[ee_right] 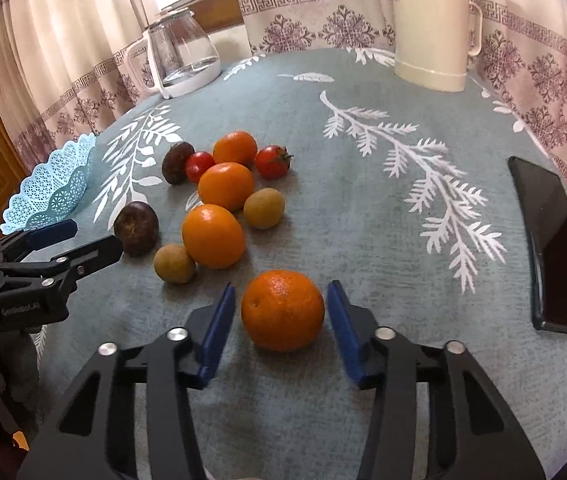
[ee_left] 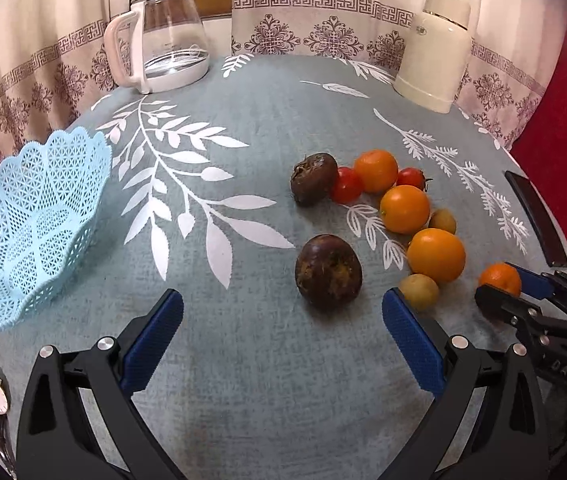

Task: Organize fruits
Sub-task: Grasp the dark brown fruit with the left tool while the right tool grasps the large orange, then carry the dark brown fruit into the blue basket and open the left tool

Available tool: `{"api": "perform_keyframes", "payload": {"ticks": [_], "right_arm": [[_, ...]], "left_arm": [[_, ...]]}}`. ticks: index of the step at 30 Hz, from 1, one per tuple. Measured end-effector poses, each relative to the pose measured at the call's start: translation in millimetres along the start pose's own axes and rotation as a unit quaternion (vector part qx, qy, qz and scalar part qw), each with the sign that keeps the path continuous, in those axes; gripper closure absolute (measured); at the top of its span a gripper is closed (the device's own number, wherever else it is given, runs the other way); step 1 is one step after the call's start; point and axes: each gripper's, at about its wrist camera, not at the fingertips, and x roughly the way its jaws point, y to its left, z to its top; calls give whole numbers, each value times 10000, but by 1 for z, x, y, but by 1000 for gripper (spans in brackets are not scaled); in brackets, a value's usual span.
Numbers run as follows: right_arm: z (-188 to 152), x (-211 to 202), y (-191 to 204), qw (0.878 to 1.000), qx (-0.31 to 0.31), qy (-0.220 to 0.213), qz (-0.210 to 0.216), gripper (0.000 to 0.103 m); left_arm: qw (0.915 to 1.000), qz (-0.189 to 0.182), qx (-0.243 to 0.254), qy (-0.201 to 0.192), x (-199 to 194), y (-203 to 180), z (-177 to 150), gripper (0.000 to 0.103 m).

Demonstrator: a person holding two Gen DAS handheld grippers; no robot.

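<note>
Surface [ee_right: 363, 240]: round, blue-grey leaf-print cloth. Blue lattice basket [ee_left: 23, 232] sits empty at its left edge, well apart from the fruit cluster right of centre.

Right gripper [ee_right: 281, 312]: jaws released, straddling the nearest orange [ee_right: 282, 309], pads just beside each flank, not clamped yet. Judging this as the step in hand: grab that orange, carry it left to the basket.

To do it well:
- Keep the pads level with the orange's widest part before closing; too high and it likely squirts out.
- Close gently, since the skin gives.
- Lift straight up first; longan [ee_right: 174, 263] and the next orange [ee_right: 213, 236] sit near the travel path.

Left gripper [ee_left: 283, 320]: jaws spread wide, empty, aimed at the dark mangosteen [ee_left: 328, 270]. Watch that the two grippers don't clash on the crossing.
</note>
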Motion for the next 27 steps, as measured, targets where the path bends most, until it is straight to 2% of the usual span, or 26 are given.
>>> {"api": "perform_keyframes", "payload": {"ticks": [4,11,18,19,21,23,27], "right_arm": [[0,2,0,10000,10,18,-58,63],[-1,2,2,9999,-8,-24,-127,63],[-2,3,2,10000,-10,-22,-94,63],[-3,3,2,10000,-8,-23,-89,63],[-3,3,2,10000,-17,-20,-94,62],[-2,3,2,10000,-16,-21,-93,62],[-2,3,2,9999,-24,-22,-102,62]], "left_arm": [[10000,-4,6,11,5,-2,3,4],[10000,-26,66,69,18,-8,8,23],[9997,-62,184,177,30,-18,9,37],[9995,-44,228,190,31,-20,8,42],[9995,-58,257,181,31,-21,8,45],[9994,-181,236,160,29,-21,8,57],[9995,-213,220,116,25,-22,6,60]]}}
